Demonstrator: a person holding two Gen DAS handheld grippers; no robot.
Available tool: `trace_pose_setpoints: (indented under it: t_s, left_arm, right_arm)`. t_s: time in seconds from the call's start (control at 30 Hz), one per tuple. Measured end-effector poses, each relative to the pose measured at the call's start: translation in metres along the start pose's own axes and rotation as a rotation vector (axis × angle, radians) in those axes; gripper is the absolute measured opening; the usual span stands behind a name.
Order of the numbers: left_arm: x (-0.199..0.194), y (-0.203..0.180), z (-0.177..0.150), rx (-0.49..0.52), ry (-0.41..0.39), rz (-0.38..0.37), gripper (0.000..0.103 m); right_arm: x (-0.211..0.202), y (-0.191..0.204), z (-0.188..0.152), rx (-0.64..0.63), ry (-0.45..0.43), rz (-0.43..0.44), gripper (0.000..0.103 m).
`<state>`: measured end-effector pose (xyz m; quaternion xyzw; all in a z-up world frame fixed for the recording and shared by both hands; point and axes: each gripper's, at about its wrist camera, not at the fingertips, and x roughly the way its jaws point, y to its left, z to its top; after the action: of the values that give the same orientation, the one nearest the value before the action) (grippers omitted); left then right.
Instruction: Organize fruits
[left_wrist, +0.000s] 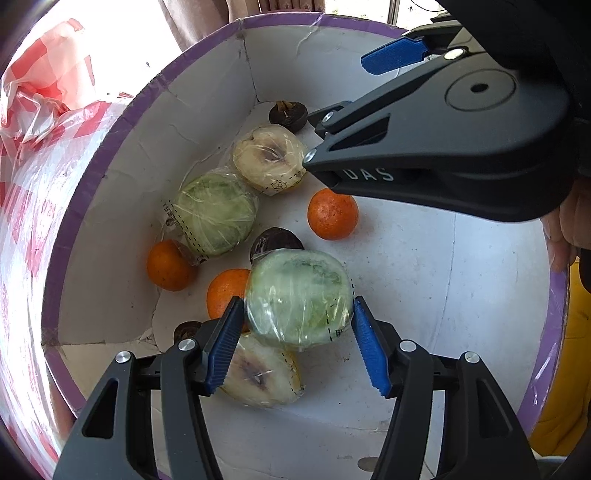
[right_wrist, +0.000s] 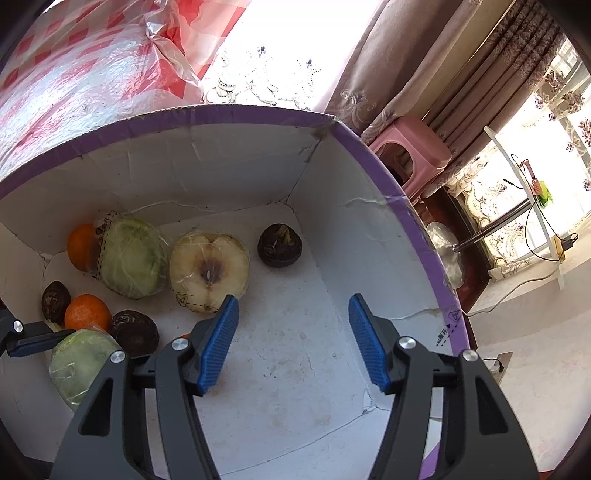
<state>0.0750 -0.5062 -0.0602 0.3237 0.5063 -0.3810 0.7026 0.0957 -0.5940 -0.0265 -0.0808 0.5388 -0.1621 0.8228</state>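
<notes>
A white cardboard box with a purple rim (left_wrist: 110, 147) holds the fruit. My left gripper (left_wrist: 297, 345) stands open, its blue pads either side of a plastic-wrapped green half fruit (left_wrist: 299, 295) that rests on a wrapped apple half (left_wrist: 258, 373). Further in lie a second green half (left_wrist: 216, 214), another apple half (left_wrist: 269, 158), three oranges (left_wrist: 332, 214) and three dark brown round fruits (left_wrist: 288, 112). My right gripper (right_wrist: 293, 332) hangs open over the bare box floor (right_wrist: 280, 369), nothing between its pads. An apple half (right_wrist: 208, 266) lies just beyond its left pad.
A red-and-white checked plastic bag (left_wrist: 44, 110) lies against the box's far left side. A hand (left_wrist: 565, 229) shows at the right rim. Outside the box stand a pink stool (right_wrist: 410, 151), curtains (right_wrist: 424, 74) and a metal stand (right_wrist: 491, 229).
</notes>
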Motion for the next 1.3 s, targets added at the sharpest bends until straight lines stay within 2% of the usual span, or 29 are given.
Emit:
trace_pose_setpoints:
  t_s: [0.2, 0.27, 0.33, 0.37, 0.6, 0.87, 1.07, 1.2, 1.3]
  left_arm:
    - [-0.003, 0.0, 0.001, -0.005, -0.007, -0.002, 0.062]
    - [-0.006, 0.0, 0.0, -0.009, -0.017, -0.001, 0.066]
    - [-0.011, 0.0, -0.001, -0.014, -0.04, 0.003, 0.078]
    - [-0.013, 0.0, -0.001, -0.016, -0.049, 0.004, 0.079]
    - [-0.02, 0.002, -0.005, -0.03, -0.071, 0.005, 0.08]
    - [-0.05, 0.014, -0.018, -0.091, -0.16, 0.024, 0.086]
    - [-0.078, 0.029, -0.043, -0.2, -0.236, 0.022, 0.087]
    - [-0.094, 0.04, -0.058, -0.304, -0.288, -0.025, 0.088]
    - [-0.102, 0.049, -0.072, -0.368, -0.318, -0.047, 0.088]
  right_arm:
    - [-0.001, 0.0, 0.0, -0.001, -0.008, -0.006, 0.068]
    - [-0.002, 0.0, 0.0, -0.001, -0.01, -0.007, 0.068]
    - [-0.004, -0.002, -0.001, 0.008, -0.02, -0.01, 0.073]
    - [-0.006, -0.003, -0.001, 0.014, -0.026, -0.012, 0.074]
    - [-0.014, -0.006, -0.004, 0.03, -0.051, -0.026, 0.074]
    - [-0.047, -0.014, -0.009, 0.071, -0.139, -0.046, 0.079]
    - [-0.081, -0.02, -0.014, 0.124, -0.213, -0.068, 0.081]
    - [-0.105, -0.016, -0.022, 0.145, -0.259, -0.099, 0.093]
    - [-0.121, -0.011, -0.03, 0.162, -0.288, -0.114, 0.097]
